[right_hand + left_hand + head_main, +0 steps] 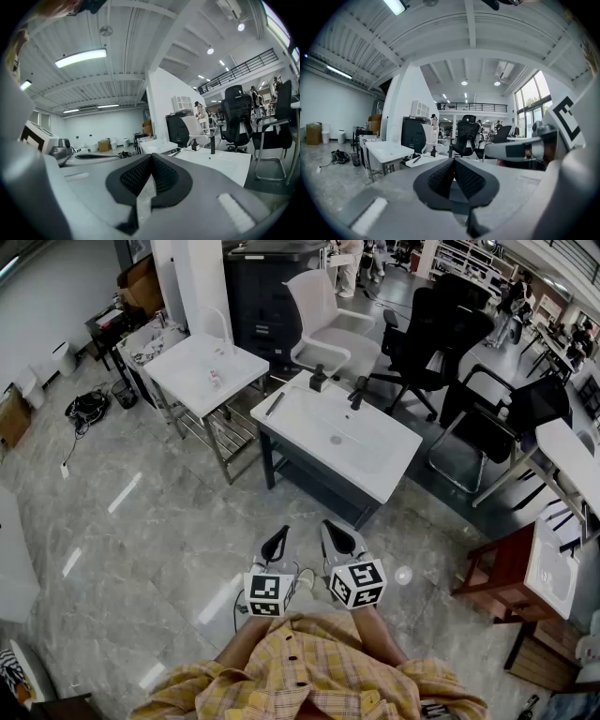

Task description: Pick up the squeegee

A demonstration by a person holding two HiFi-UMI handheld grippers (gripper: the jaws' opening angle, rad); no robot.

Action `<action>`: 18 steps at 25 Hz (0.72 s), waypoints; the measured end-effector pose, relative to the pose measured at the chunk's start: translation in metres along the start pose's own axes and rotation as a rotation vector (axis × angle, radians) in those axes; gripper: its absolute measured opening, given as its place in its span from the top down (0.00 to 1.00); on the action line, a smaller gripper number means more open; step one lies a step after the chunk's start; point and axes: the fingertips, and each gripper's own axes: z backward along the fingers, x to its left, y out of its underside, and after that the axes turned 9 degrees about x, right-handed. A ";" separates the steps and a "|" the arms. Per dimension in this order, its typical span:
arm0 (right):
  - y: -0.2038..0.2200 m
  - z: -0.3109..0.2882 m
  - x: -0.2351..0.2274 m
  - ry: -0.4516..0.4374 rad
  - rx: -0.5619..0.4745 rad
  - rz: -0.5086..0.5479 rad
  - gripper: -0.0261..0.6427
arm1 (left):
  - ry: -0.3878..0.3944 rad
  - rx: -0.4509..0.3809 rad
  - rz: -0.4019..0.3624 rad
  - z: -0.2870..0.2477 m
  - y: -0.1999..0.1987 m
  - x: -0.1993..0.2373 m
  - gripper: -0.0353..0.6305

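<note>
A slim dark bar that looks like the squeegee (274, 404) lies on the left rim of the white sink counter (375, 470) ahead of me. It shows small in the left gripper view as the squeegee (416, 159) and in the right gripper view as the squeegee (176, 153). Both grippers are held close to my body, well short of the counter. My left gripper (282, 532) (454, 161) is shut with nothing in it. Beside it, my right gripper (329, 525) (151, 156) has its pads together, also holding nothing.
A black faucet (358, 393) and a soap dispenser (319, 379) stand at the counter's back edge. A second white sink table (202, 367) is to the left. A white chair (323, 324) and black office chairs (436, 334) stand behind. A wooden stand with a basin (511, 568) is at right.
</note>
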 end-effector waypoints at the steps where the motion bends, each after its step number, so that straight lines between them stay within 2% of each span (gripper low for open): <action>1: 0.002 -0.003 0.000 0.000 0.008 0.000 0.98 | 0.000 0.002 0.003 -0.001 0.001 0.002 0.95; 10: 0.002 -0.029 -0.008 0.009 0.016 -0.002 0.98 | -0.006 0.028 0.028 -0.017 0.009 0.020 0.95; 18: -0.011 -0.063 -0.022 -0.004 0.004 -0.021 0.98 | -0.020 0.035 0.033 -0.045 0.001 0.041 0.95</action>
